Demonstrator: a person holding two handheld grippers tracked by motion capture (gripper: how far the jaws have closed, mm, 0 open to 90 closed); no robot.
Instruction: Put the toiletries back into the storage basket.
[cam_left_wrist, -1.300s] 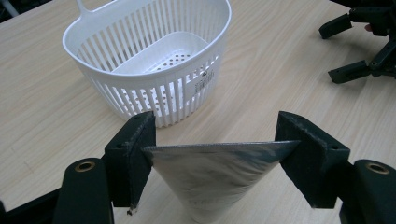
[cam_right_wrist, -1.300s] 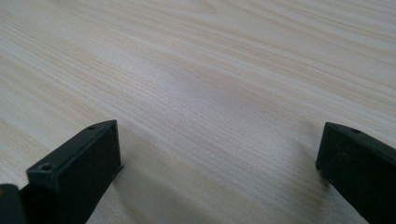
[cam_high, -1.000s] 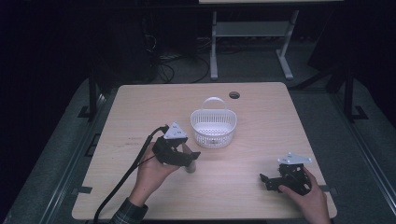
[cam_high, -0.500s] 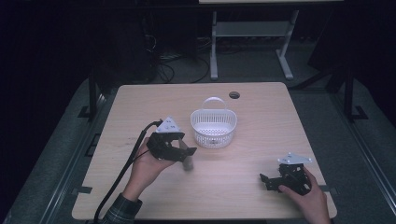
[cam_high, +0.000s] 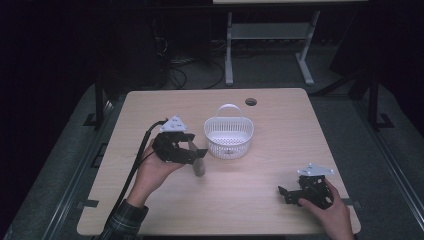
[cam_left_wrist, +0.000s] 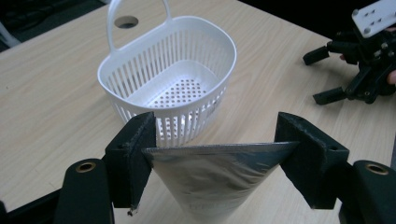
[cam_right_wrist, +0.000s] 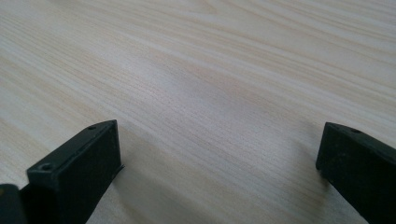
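Left gripper holds a silver pouch beside the white basket.

The white basket stands upright on the table, its handle at the far side, and in the left gripper view its perforated bottom has nothing in it. The left gripper has its jaws spread wide, but they pinch the silver pouch by its flat top edge, one pad on each end. The pouch hangs down between the jaws and narrows toward its lower end; in the high view it is just beside the basket, on the side nearer to the person, not inside it. The right gripper rests low at the near right part of the table, well apart from the basket, with its jaws spread and only bare wood between them.
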